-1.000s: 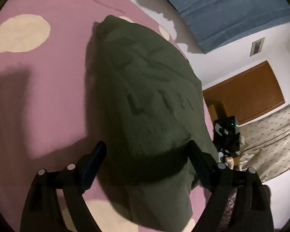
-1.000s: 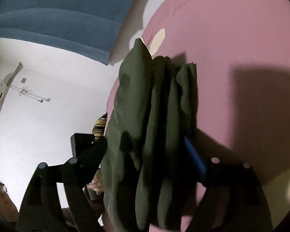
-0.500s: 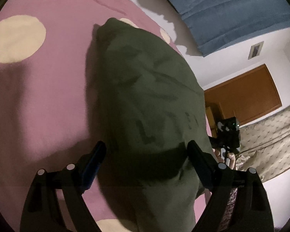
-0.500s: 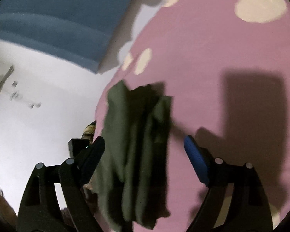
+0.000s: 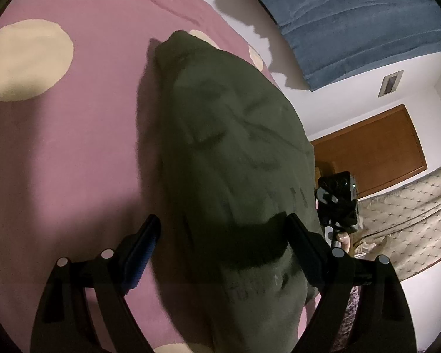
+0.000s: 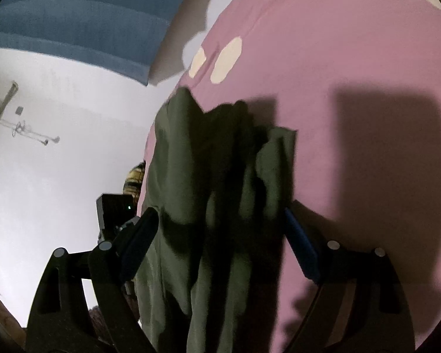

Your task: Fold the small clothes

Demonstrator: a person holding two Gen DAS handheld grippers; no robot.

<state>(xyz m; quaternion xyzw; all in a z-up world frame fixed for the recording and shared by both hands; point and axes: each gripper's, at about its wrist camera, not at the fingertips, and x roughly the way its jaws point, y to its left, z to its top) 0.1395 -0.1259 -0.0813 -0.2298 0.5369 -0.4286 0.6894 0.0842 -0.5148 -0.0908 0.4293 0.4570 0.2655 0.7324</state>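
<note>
A dark olive green garment [image 5: 229, 153] with a faint dark print lies folded on the pink bedsheet [image 5: 73, 153]. My left gripper [image 5: 223, 226] hovers over its near end, open, one finger on each side of the cloth. In the right wrist view the same garment [image 6: 191, 158] shows its stacked folded edges. My right gripper [image 6: 220, 217] is open, its fingers either side of that layered edge without pinching it. Each gripper appears in the other's view: the right one [image 5: 338, 203] and the left one [image 6: 114, 209].
The sheet has cream dots [image 5: 23, 58]. A blue headboard [image 5: 352, 20] and a white wall stand beyond the bed. A wooden door [image 5: 367, 150] and a quilted beige cover [image 5: 411, 214] are at the right. The garment's left side hangs near the bed edge [image 6: 150, 158].
The right gripper drew back from the garment's layered edge, then came in close again, jaws a little wider. The printed top of the garment slid slightly toward the left gripper.
</note>
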